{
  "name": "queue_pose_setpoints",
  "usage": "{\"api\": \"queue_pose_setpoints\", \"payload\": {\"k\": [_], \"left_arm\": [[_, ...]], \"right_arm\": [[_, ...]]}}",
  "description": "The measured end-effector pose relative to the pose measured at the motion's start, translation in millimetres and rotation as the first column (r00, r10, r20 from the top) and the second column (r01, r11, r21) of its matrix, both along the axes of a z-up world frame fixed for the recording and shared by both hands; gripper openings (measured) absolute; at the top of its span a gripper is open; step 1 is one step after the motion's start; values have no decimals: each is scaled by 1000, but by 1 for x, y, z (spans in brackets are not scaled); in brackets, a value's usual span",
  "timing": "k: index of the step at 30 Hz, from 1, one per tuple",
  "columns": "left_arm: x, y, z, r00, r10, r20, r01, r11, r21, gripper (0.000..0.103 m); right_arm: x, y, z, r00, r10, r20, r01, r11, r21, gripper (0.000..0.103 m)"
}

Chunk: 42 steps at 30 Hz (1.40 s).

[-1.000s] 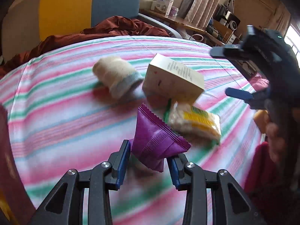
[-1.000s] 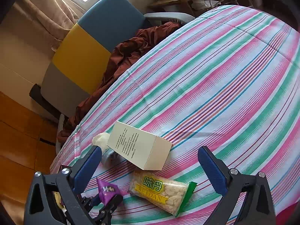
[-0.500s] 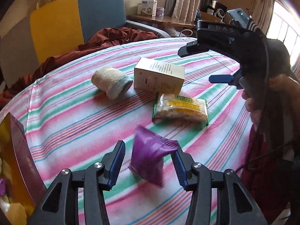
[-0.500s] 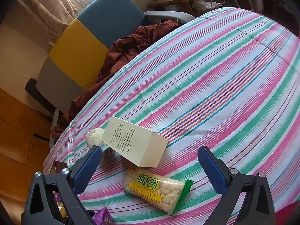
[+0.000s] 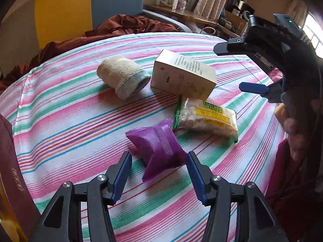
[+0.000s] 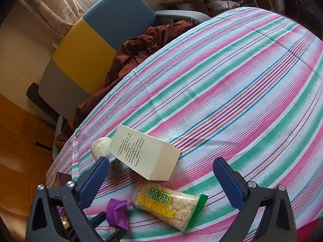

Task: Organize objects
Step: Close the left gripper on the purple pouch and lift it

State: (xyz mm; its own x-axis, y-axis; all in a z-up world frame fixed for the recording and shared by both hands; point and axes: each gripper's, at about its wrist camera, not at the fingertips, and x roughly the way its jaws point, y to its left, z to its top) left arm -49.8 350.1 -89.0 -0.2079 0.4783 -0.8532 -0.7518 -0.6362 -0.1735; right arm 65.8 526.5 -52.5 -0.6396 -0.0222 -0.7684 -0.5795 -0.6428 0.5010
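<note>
A purple snack packet (image 5: 159, 147) lies on the striped tablecloth (image 5: 60, 121), just ahead of my left gripper (image 5: 159, 169), which is open and empty. Beyond it lie a clear yellow-labelled snack bag (image 5: 208, 119), a cream carton (image 5: 181, 74) and a rolled beige sock (image 5: 123, 76). My right gripper (image 6: 161, 173) is open and empty, hovering above the carton (image 6: 145, 155) and the snack bag (image 6: 167, 205). It also shows in the left wrist view (image 5: 238, 66). The purple packet (image 6: 118, 213) shows at the bottom left of the right wrist view.
A dark red box (image 5: 14, 181) with wrapped sweets stands at the left table edge. A yellow and blue armchair (image 6: 97, 40) with a rust-red cloth (image 6: 137, 50) is behind the table. A shelf with boxes (image 5: 171, 0) is at the back.
My left gripper opened and let go of the purple packet, which now lies on the cloth. The right gripper stayed open and shifted slightly.
</note>
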Motion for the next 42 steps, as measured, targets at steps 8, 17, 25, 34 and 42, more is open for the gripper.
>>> {"api": "queue_pose_setpoints", "payload": {"k": [8, 17, 25, 34, 42], "left_arm": [[-27, -8, -9, 951, 138, 276, -169, 981, 94, 58], [-35, 12, -6, 951, 214, 222, -221, 975, 3, 65], [-30, 7, -9, 975, 201, 99, -205, 978, 30, 38], [14, -27, -11, 991, 110, -79, -106, 993, 53, 35], [24, -35, -14, 988, 115, -101, -105, 990, 99, 35]], "right_arm": [[-3, 0, -2, 1000, 8, 13, -8, 1000, 9, 103], [-5, 0, -5, 999, 21, 28, -21, 1000, 19, 103], [-5, 0, -6, 999, 23, 31, -24, 999, 23, 103], [-7, -2, -5, 998, 29, 46, -32, 998, 56, 103], [-18, -25, 9, 993, 97, 69, -110, 968, 225, 103]]}}
